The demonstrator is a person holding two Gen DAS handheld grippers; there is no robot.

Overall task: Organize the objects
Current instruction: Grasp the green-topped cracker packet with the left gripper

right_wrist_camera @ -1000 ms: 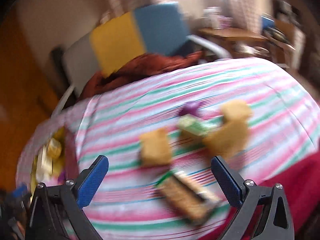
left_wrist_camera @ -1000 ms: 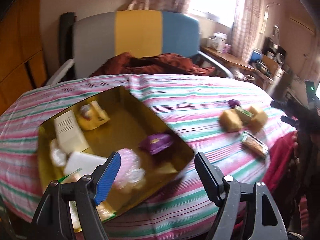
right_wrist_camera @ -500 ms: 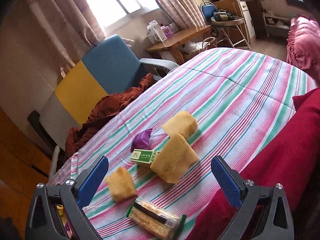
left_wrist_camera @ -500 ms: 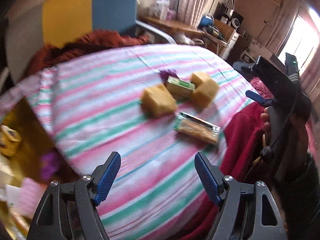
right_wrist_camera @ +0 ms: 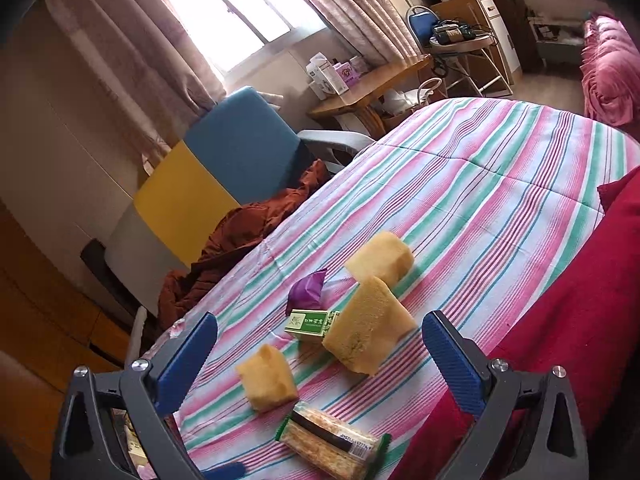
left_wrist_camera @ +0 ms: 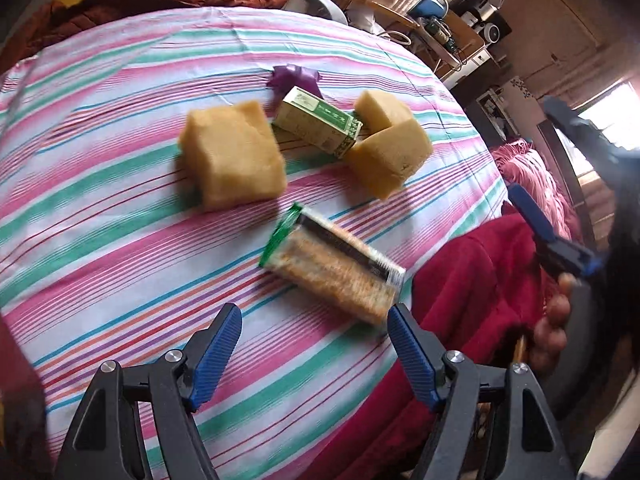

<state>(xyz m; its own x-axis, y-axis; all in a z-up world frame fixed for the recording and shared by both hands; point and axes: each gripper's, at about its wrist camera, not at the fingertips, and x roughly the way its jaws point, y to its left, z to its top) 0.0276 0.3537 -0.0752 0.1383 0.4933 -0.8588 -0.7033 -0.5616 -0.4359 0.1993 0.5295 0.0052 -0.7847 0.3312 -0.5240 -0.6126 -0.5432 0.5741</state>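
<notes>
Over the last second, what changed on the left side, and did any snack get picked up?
The left gripper swung away from the gold box, now out of view, toward the cracker packet and is closer to it. Nothing was grasped; both grippers remain open, and the snacks lie as before.

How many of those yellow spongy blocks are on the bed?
3: one block left of the green box, two right of it, one nearer the cracker pack, one behind. None seems hidden.
</notes>
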